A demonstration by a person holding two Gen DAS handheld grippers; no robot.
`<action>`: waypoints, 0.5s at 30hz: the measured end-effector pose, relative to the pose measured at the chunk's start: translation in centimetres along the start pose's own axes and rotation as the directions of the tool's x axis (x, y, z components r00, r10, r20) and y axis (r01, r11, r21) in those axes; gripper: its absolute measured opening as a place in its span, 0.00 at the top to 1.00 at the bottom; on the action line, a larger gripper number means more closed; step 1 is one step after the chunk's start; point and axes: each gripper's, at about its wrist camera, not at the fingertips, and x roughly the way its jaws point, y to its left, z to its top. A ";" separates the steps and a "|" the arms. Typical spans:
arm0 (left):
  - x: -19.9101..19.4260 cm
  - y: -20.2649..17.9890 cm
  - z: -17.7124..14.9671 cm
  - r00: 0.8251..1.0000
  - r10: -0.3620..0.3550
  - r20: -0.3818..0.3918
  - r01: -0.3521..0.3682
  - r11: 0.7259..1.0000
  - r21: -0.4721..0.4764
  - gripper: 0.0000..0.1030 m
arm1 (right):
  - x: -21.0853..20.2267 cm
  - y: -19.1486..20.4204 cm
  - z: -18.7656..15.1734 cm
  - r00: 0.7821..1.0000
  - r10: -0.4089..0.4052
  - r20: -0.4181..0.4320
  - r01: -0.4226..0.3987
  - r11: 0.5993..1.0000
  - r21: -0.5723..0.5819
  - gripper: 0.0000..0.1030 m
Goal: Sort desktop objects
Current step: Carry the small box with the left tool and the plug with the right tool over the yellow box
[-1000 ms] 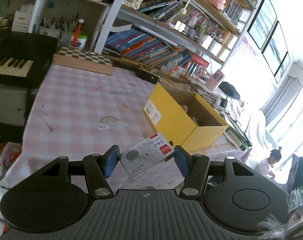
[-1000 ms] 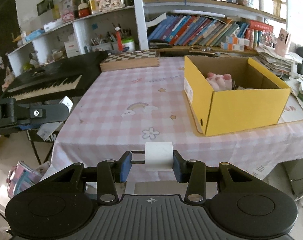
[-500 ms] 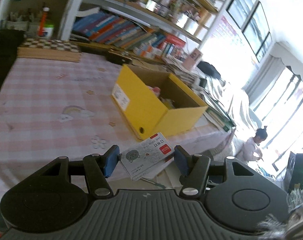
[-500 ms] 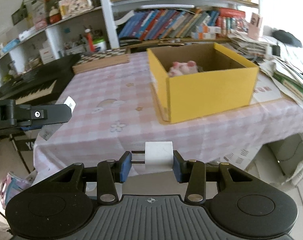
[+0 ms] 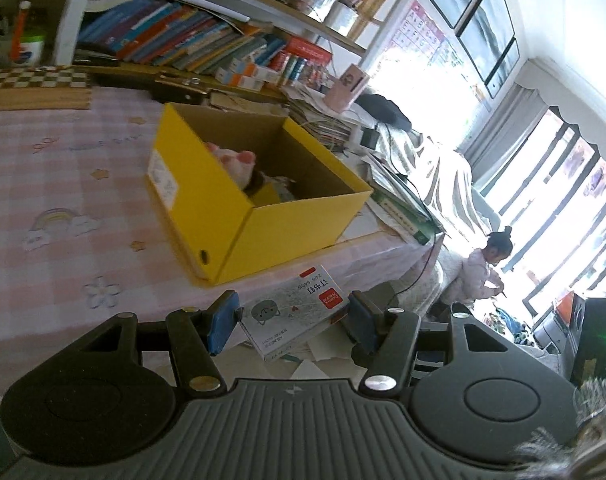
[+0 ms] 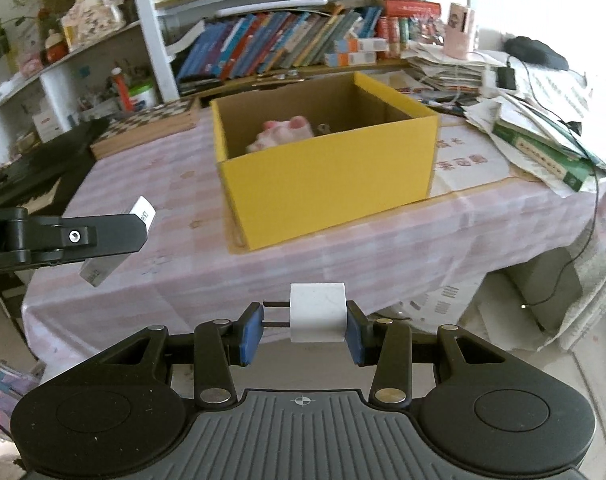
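**Carry both loads over the box rim**

Now the left gripper (image 5: 289, 322) clamps a staple box (image 5: 293, 310), the right gripper (image 6: 303, 330) a white plug adapter (image 6: 318, 312); clear the yellow box (image 6: 327, 176) wall on the table edge before releasing

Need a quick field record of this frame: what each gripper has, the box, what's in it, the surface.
left gripper: shut on a small staple box, held tilted
right gripper: shut on a white plug adapter, prongs toward the left pad
yellow box: open top, on the table, ahead of both grippers
box contents: pink plush toy; other items unclear
table: pink checked cloth
behind table: bookshelf, chessboard
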 end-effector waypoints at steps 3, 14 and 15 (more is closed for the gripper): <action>1.5 -1.2 0.6 1.000 -0.012 -0.002 0.012 1.000 0.010 0.45 | 0.4 -1.7 0.6 1.000 -0.007 0.000 0.007 1.000 0.002 0.59; 6.5 -5.2 2.4 0.999 -0.028 0.016 0.027 0.999 0.040 0.45 | 2.1 -7.3 3.7 1.000 -0.010 0.018 0.010 1.000 -0.010 0.59; 6.8 -5.5 2.6 0.999 -0.026 0.026 0.024 0.999 0.042 0.45 | 2.3 -7.7 4.0 1.000 -0.008 0.026 0.008 1.000 -0.012 0.59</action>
